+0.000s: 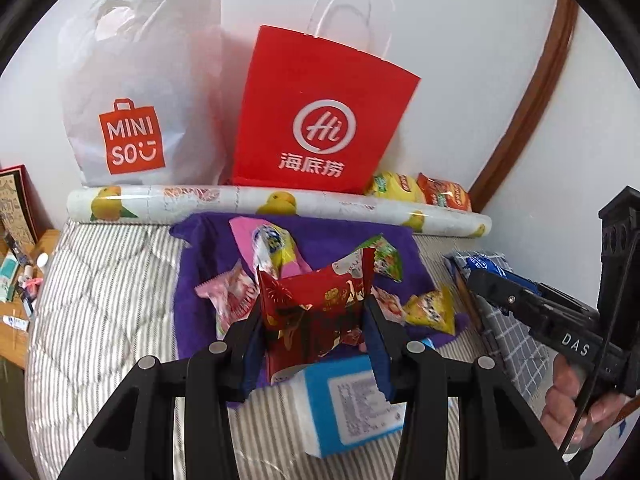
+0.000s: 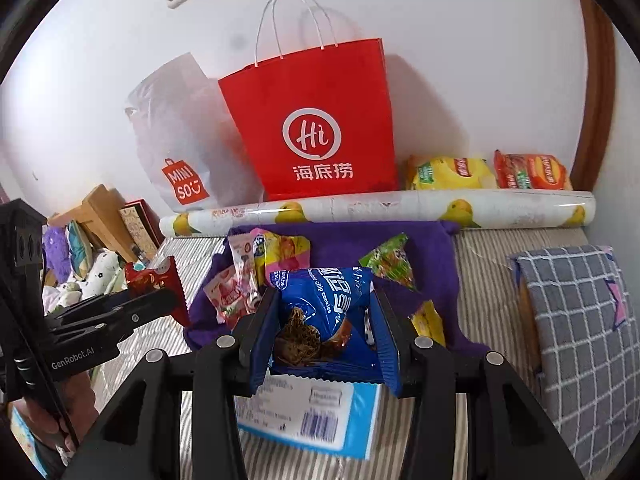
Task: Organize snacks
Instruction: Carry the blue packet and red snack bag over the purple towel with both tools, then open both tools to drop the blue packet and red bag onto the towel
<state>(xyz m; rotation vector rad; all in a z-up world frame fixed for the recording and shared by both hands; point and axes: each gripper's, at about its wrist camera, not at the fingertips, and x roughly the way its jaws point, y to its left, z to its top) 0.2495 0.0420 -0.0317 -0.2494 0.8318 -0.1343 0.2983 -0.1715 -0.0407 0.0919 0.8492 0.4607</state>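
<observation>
Striped bedding [image 1: 100,300] against white wall [image 1: 460,60] (purple towel [image 1: 208,240] on top); left gripper [image 1: 316,316] pinching red packet [image 1: 316,300], right gripper [image 2: 324,320] pinching blue cookie packet [image 2: 320,296].

Striped bed cover [image 1: 100,300] carries everything. Purple towel [image 2: 352,240] spread mid-bed, loose snack packets [image 2: 386,260] scattered on it. Blue-white box [image 1: 352,400] at near edge. Fruit-print roll [image 2: 380,206] lies across far side; red paper bag [image 2: 320,128], white Miniso bag [image 1: 140,112], two chip bags [image 2: 492,172] behind it against wall. Checked cushion [image 2: 580,320] at right.
</observation>
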